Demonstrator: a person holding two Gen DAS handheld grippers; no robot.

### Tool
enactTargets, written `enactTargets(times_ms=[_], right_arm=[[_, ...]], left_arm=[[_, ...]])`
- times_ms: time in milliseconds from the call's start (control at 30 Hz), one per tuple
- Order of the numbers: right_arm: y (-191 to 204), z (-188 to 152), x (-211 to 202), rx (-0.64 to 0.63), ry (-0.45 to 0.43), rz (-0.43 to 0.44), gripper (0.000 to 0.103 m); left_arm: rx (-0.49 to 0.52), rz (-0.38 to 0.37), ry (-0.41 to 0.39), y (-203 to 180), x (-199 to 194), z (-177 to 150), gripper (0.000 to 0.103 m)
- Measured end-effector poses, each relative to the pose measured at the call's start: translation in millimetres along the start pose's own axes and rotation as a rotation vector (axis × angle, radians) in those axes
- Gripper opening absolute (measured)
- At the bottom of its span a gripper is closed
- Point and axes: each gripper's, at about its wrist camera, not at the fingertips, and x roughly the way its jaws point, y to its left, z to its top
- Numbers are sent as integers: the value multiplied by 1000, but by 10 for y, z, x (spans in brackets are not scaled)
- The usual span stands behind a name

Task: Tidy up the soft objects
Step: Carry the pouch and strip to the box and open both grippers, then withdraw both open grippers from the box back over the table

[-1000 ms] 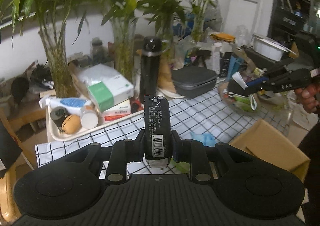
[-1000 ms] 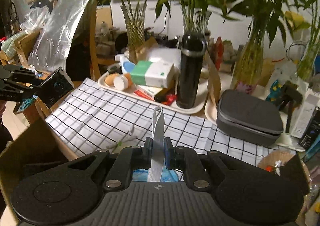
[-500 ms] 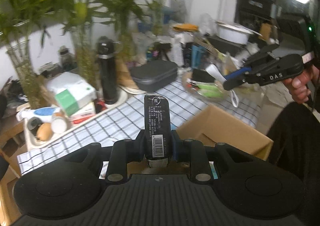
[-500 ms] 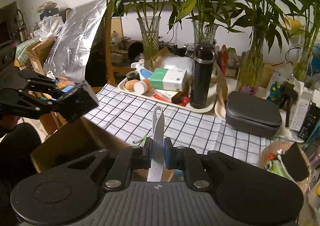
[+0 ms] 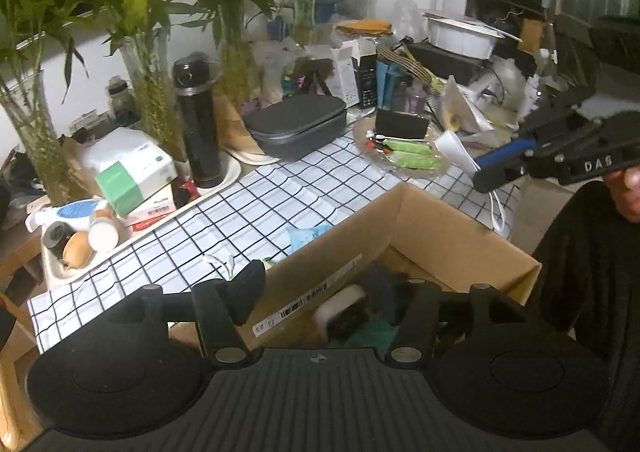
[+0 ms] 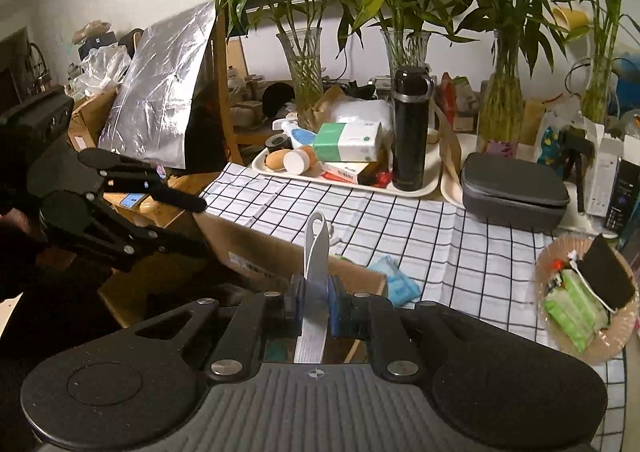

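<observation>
— Two grippers are hanging over the cardboard box (image 5: 404, 212). What is the left gripper (image 5: 320, 294) doing?
— Its jaws have just been opening; nothing is sitting between them now. A black packet (image 5: 346, 312) is lying inside the box below.
— And the right gripper (image 6: 314, 302)?
— It is pinching a grey strap (image 6: 314, 264), which is sticking up above the checked tablecloth (image 6: 440, 244).

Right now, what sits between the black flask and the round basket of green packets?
A dark grey zip case lies between black flask and basket, in the right wrist view.
</observation>
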Motion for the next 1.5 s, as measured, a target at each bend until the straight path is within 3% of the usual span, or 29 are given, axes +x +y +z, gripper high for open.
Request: enactTargets(times_ms=[433,833,867,900,933,1000,1033,1300,1500], right_arm=[[148,-122,-14,8,12,1,15],[243,-30,96,102,88,-19,16],[249,-32,137,110,112,-21,19],[263,-36,185,109,137,-25,39],[289,-43,227,100,153,-40,67],[352,-60,238,66,140,-83,98],[392,-68,226,43,123,-105,103],[445,-144,218,28,149,-121,103],[434,-249,245,44,191,-118,103]], left_arm=[[-48,114,8,-63,-309,-230,56],[-176,128,12,16,-507,-417,56],[-191,133,17,21,-515,-428,56],[-209,139,25,32,-524,-443,56],[-228,143,33,43,-537,-463,56],[-261,146,48,63,-559,-494,56],[-275,148,55,78,-568,-510,56],[-373,178,114,172,-622,-604,56],[-375,181,120,150,-635,-632,56]])
